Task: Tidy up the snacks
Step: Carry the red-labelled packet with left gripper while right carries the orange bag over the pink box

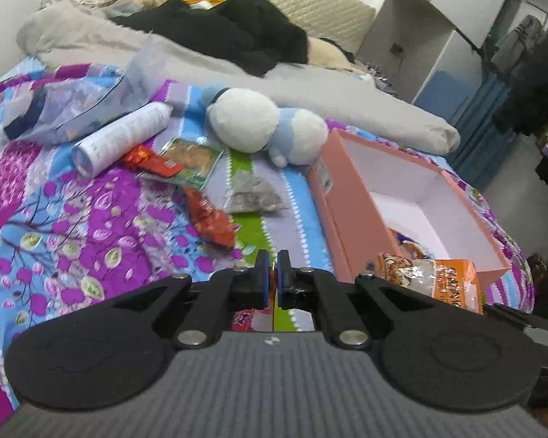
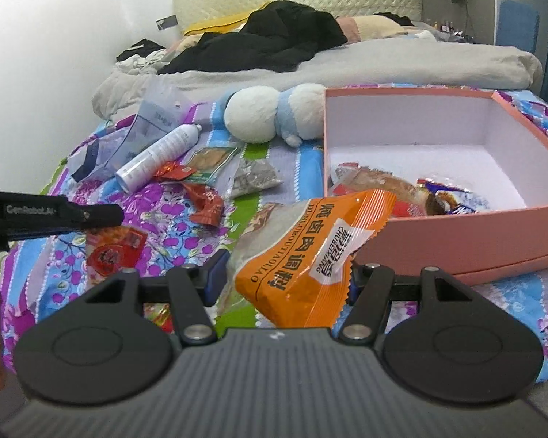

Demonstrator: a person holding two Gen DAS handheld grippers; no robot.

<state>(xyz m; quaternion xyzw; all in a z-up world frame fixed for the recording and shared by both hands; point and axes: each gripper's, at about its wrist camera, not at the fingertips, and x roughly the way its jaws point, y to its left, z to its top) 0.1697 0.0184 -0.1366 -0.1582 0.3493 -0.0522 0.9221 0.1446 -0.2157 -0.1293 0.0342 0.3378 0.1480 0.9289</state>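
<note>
The right gripper holds one orange packet between its two half-spread fingers, which press on the packet's two sides; the packet hangs above the bedspread, just before the near wall of the one pink box. The box stands open ahead and to the right of this gripper, and inside it, at the near end, lie at least two wrapped snacks; I cannot count them exactly. The left gripper is closed, its two blue pads almost touching, and nothing is between them. Ahead of the left gripper, on the bedspread, lie two red packets, one green-edged packet and one clear bag with dark contents. Farther ahead and to the left there are one white spray can lying on its side and one clear plastic bag. One white and blue soft toy lies ahead, between the loose packets and the box. In the right wrist view, one more flat red packet lies left of the right gripper, below the black arm of the left gripper. Beyond all, one grey blanket and one heap of black clothes lie on the bed.
</note>
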